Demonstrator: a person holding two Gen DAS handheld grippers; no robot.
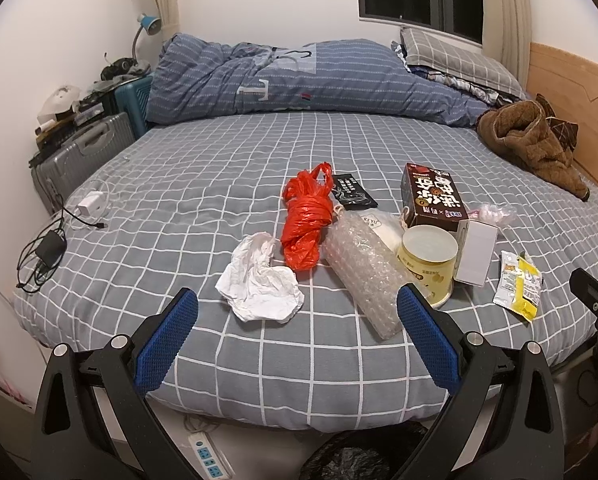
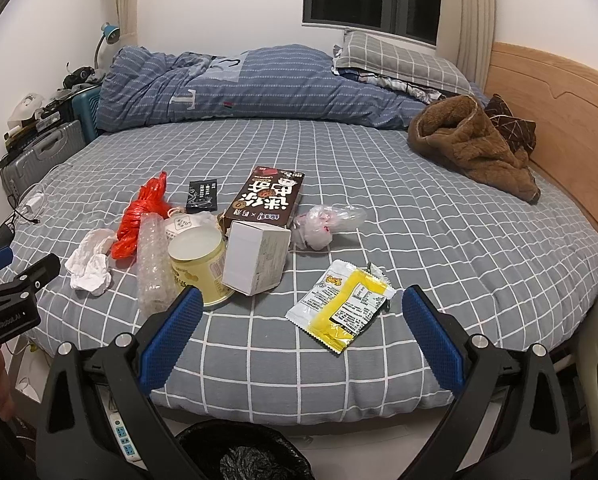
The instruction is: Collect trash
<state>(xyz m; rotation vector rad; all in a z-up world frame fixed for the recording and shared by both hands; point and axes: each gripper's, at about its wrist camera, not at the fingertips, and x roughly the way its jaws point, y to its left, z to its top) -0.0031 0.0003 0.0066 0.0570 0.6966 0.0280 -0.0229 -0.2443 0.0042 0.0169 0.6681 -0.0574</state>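
Note:
Trash lies on the grey checked bed [image 1: 203, 184]: crumpled white tissue [image 1: 259, 282], red plastic bag [image 1: 305, 220], bubble wrap [image 1: 369, 270], yellow can [image 1: 429, 260], white box [image 1: 475, 254], brown snack box [image 1: 433, 196], yellow-white wrapper [image 1: 519, 286]. My left gripper [image 1: 297, 320] is open and empty, just short of the tissue. My right gripper [image 2: 301, 316] is open and empty, near the wrapper [image 2: 341, 306]. A clear plastic bag [image 2: 327, 222] lies behind the white box [image 2: 255, 258]. A bin with a black liner [image 2: 243, 454] stands on the floor below.
A blue duvet [image 1: 299, 80] and pillow [image 1: 451, 56] lie at the back, a brown fleece garment [image 2: 475, 144] by the wooden headboard [image 2: 559, 112]. Chargers and cables [image 1: 51, 248] lie at the bed's left edge. Suitcases [image 1: 79, 152] stand left. A power strip [image 1: 207, 456] lies on the floor.

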